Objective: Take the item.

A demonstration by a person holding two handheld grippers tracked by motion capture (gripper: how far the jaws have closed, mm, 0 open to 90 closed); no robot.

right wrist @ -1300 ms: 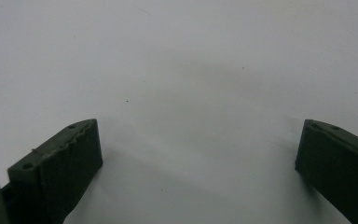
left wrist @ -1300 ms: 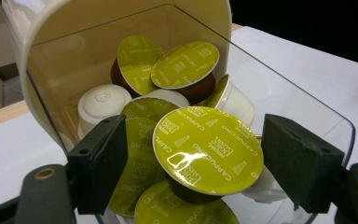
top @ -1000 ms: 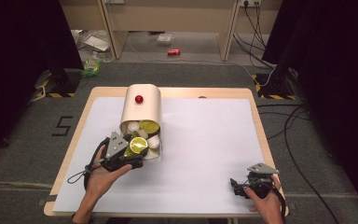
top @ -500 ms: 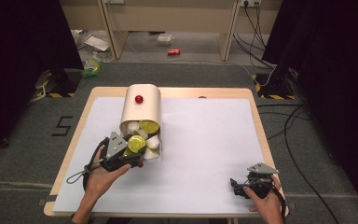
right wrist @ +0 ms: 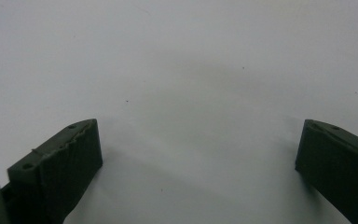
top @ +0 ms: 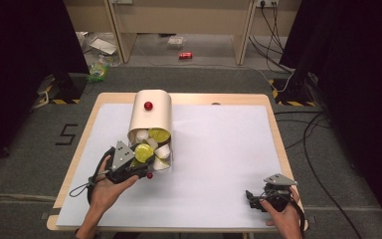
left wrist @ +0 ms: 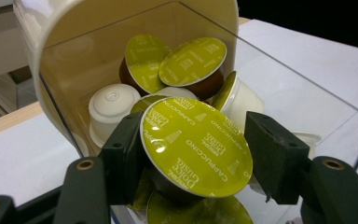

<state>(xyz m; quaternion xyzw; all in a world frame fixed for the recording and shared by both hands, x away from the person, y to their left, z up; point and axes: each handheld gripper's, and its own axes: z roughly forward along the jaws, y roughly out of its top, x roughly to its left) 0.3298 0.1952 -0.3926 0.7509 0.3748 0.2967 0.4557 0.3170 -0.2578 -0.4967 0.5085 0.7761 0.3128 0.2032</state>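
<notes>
White table (top: 219,164) | left gripper (left wrist: 193,154) clamps capsule (left wrist: 196,144) | right gripper (right wrist: 198,172) open

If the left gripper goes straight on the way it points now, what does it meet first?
Probably the loose capsules piled behind the held cappuccino capsule in the dispenser. The left gripper points into its open mouth; depth is unclear.

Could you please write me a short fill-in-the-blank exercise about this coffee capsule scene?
1. The left gripper is shut on a capsule whose lid reads ____.
2. The capsule dispenser carries a small ____ knob on its cream top.
3. The right gripper has its jaws ____ over the white table cover.

Missing words: cappuccino; red; open
</notes>
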